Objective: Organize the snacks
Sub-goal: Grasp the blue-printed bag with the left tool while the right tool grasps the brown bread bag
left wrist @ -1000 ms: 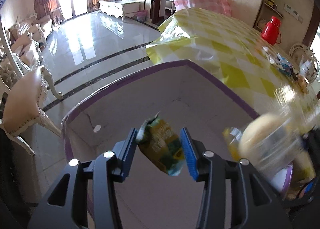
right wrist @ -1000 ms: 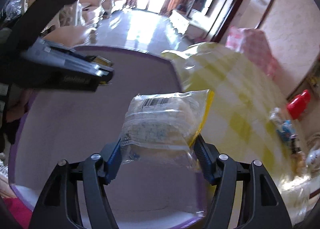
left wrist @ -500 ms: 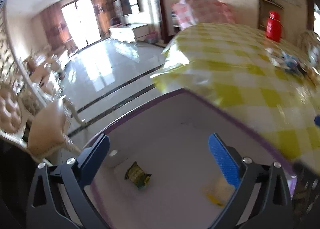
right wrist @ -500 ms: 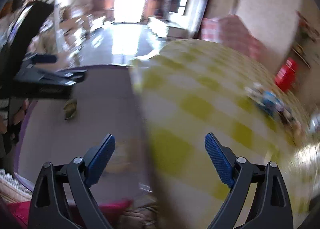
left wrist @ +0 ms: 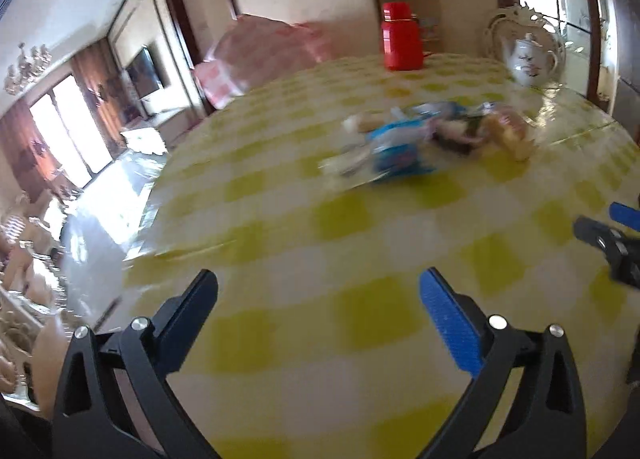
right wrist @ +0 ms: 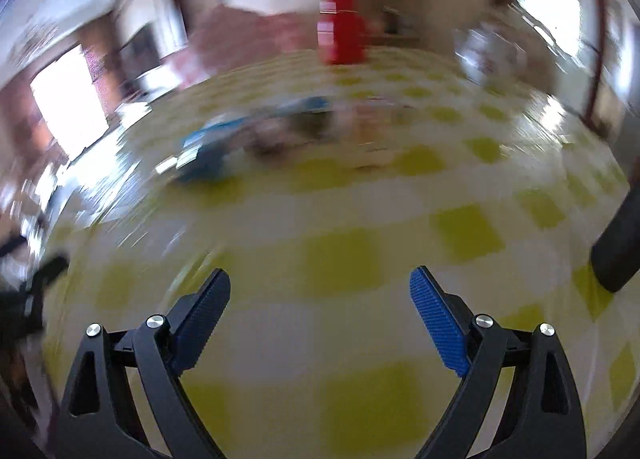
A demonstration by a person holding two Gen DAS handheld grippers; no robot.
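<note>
Left wrist view: the left gripper (left wrist: 318, 301) hangs wide and empty over the yellow-checked table (left wrist: 280, 227). The snack pile (left wrist: 432, 139) lies toward one o'clock, well apart, short of the red flask (left wrist: 401, 39) and white teapot (left wrist: 534, 59). I would pick one outlying packet, come down over it, and close only once it sits between the pads. At three o'clock the right gripper (left wrist: 612, 235) is cut off by the edge.

Right wrist view: the right gripper (right wrist: 320, 295) is also wide, nothing in it. Blur smears the snacks (right wrist: 280, 127) at eleven o'clock; separate packets cannot be told.
</note>
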